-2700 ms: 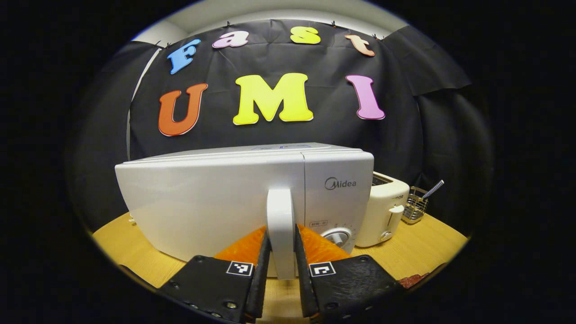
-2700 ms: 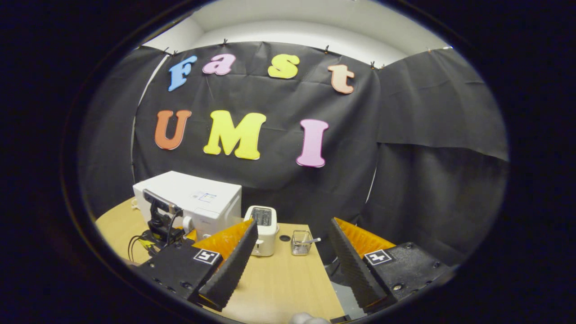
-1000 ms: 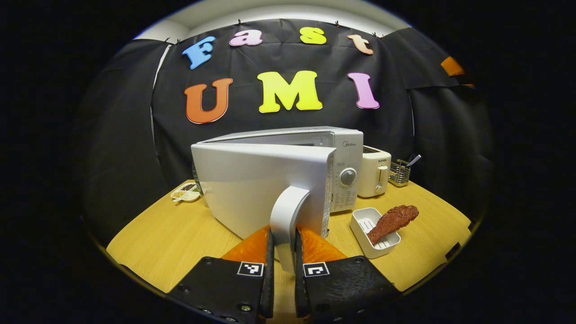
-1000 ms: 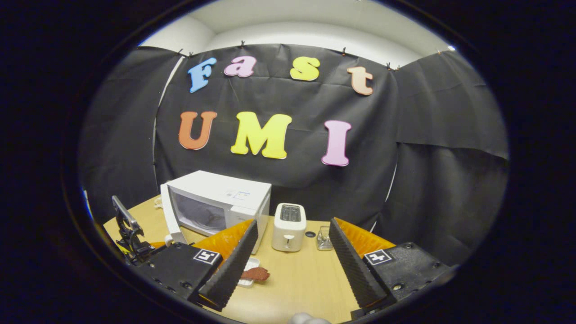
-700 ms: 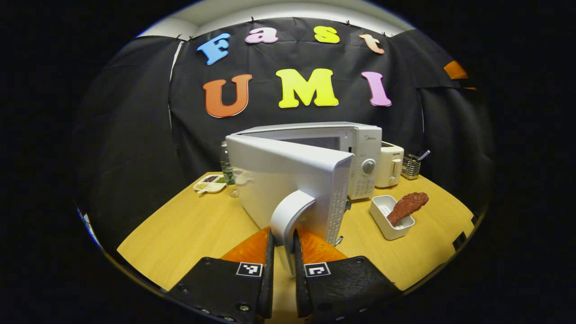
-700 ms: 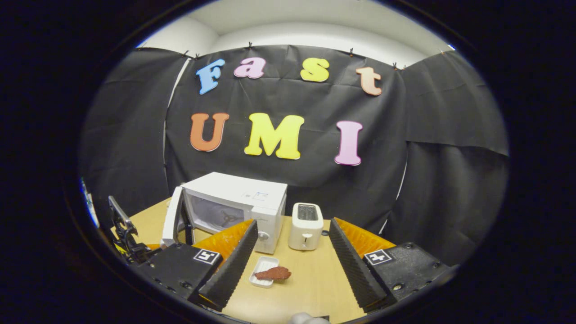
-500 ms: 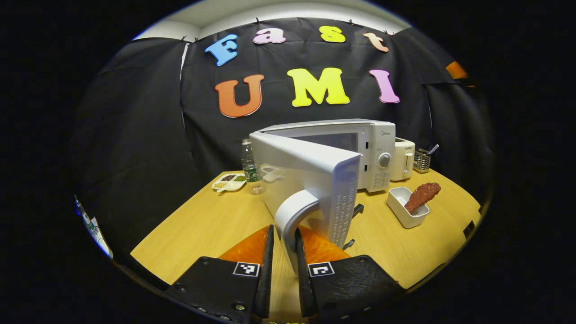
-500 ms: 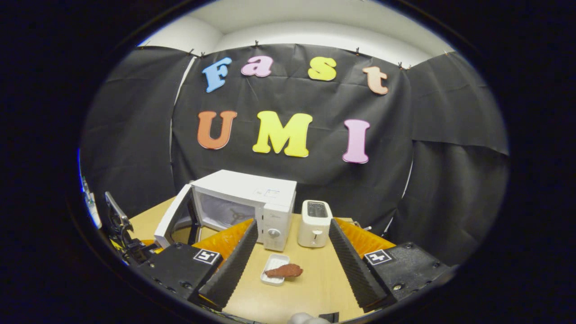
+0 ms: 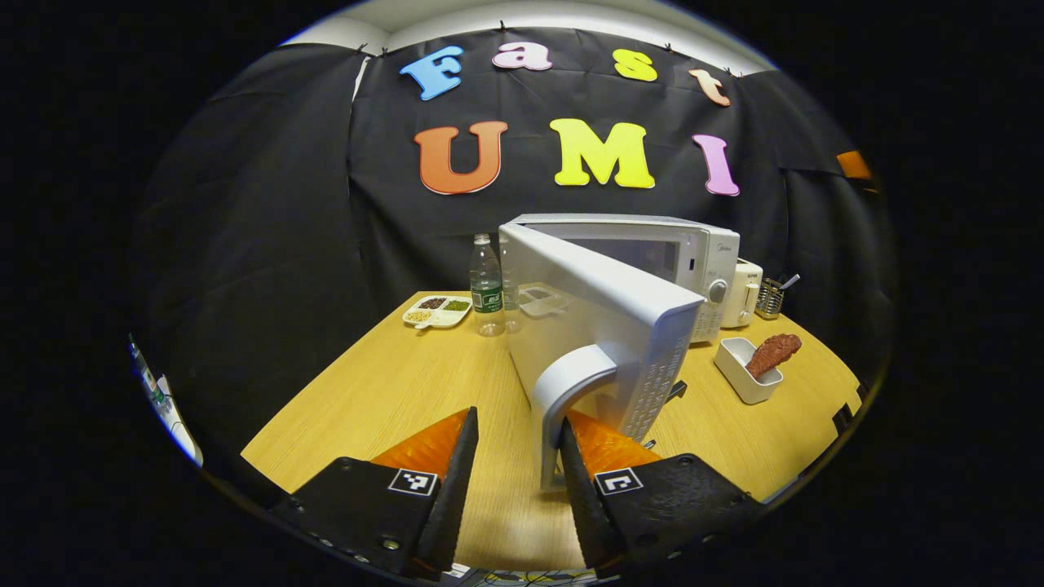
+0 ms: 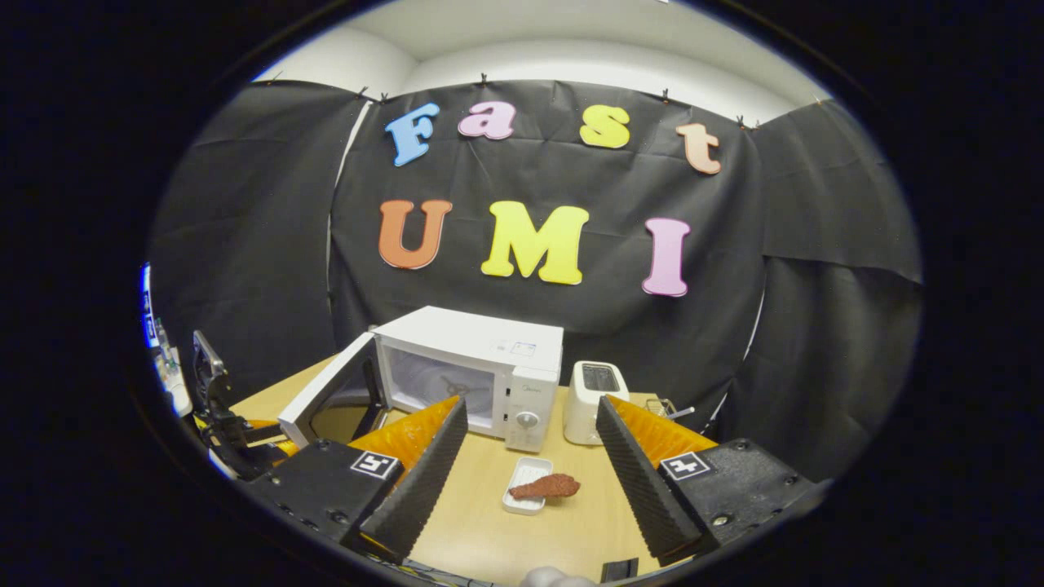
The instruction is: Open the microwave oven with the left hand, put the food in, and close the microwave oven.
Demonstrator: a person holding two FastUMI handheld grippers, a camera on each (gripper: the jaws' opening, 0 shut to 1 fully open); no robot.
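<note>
My left gripper (image 9: pixel 512 465) has its fingers spread around the white microwave's (image 10: pixel 477 367) curved door handle (image 9: pixel 564 391), door ajar; my right gripper (image 10: pixel 526 456) hangs open above the reddish-brown food piece (image 10: pixel 545 487) on its white tray (image 10: pixel 522 499)

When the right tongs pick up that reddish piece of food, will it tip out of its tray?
The food overhangs the small white tray, so a nudge could tip it off. It looks stiff, holding shape unsupported. The shallow tray probably slides easily.
</note>
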